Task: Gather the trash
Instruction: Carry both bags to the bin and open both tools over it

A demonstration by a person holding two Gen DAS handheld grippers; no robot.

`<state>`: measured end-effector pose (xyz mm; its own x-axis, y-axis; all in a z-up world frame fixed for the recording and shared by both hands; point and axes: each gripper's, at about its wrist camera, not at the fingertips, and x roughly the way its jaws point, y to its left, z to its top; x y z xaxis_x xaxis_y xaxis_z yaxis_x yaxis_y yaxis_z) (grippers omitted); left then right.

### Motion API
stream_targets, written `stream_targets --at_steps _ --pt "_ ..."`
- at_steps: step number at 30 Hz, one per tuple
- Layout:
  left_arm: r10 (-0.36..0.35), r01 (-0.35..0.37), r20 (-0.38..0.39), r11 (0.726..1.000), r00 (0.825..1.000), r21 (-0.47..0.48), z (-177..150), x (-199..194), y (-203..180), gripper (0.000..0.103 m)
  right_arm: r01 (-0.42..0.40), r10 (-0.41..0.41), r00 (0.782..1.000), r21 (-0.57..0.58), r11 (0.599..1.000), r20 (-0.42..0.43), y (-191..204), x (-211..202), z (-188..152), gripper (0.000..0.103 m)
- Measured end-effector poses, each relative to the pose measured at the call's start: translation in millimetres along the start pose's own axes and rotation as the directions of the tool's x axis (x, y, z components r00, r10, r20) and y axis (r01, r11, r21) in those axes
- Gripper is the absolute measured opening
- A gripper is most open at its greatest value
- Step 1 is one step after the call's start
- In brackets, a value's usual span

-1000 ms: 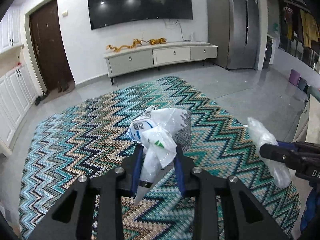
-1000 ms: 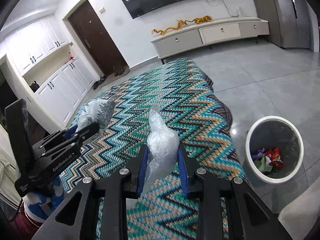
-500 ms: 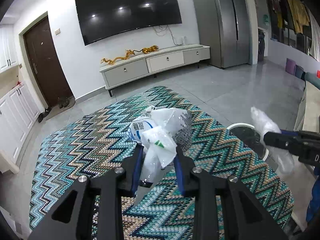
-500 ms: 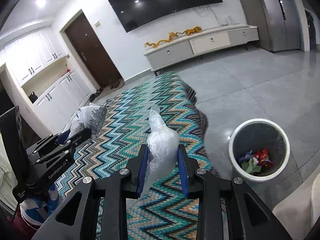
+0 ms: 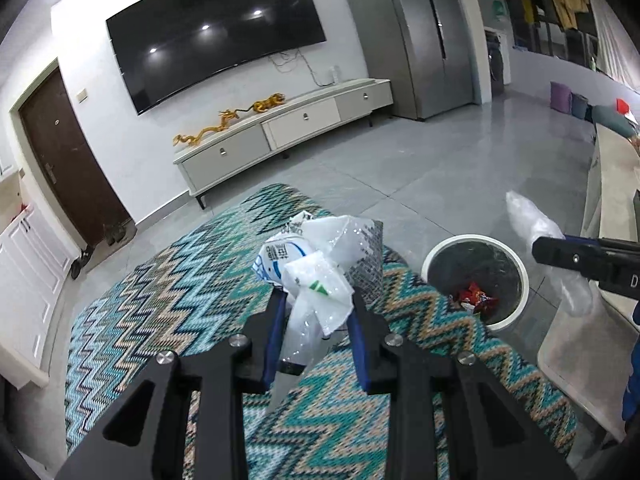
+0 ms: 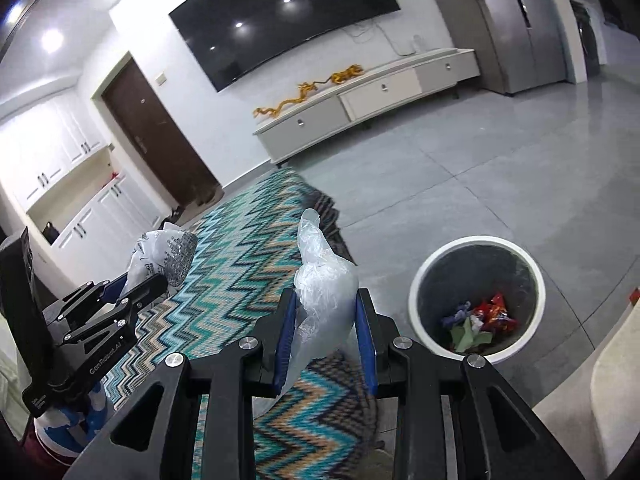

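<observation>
Trash: left view: crumpled wrappers (image 5: 320, 268) pinched in the left gripper (image 5: 318, 316), jaws nearly closed on them, hanging above the rug (image 5: 168, 300), bin (image 5: 476, 280) nearby.

Right view: clear bag (image 6: 324, 296) clamped in the right gripper (image 6: 326, 320); centring over the bin (image 6: 476, 296) before releasing, preferably.

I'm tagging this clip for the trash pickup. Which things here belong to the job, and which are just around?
Job: left gripper holding crumpled plastic wrappers; right gripper holding clear plastic bag; trash bin.

Around: rug, TV, TV cabinet, fridge.
</observation>
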<state>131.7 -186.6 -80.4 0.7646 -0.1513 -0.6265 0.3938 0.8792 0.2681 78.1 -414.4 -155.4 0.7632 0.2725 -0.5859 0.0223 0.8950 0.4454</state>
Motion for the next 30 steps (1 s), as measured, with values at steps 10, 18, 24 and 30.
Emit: stream_targets --at_steps 10,18,24,30 --pt "-0.035 0.034 0.011 0.994 0.999 0.103 35 33 -49 0.028 0.073 -0.073 0.997 0.044 0.996 0.009 -47 7 17 0.029" --pt "-0.082 0.087 -0.036 0.987 0.996 0.137 65 88 -88 0.028 0.165 -0.164 0.986 0.076 0.983 -0.017 -83 33 35 0.029" --pt "-0.117 0.133 -0.104 0.978 0.988 0.163 78 133 -122 0.028 0.280 -0.276 0.959 0.067 0.958 -0.067 -108 63 41 0.029" --pt "-0.188 0.215 -0.243 0.973 0.952 0.087 92 183 -142 0.029 0.414 -0.409 0.905 0.028 0.910 -0.118 -128 94 41 0.029"
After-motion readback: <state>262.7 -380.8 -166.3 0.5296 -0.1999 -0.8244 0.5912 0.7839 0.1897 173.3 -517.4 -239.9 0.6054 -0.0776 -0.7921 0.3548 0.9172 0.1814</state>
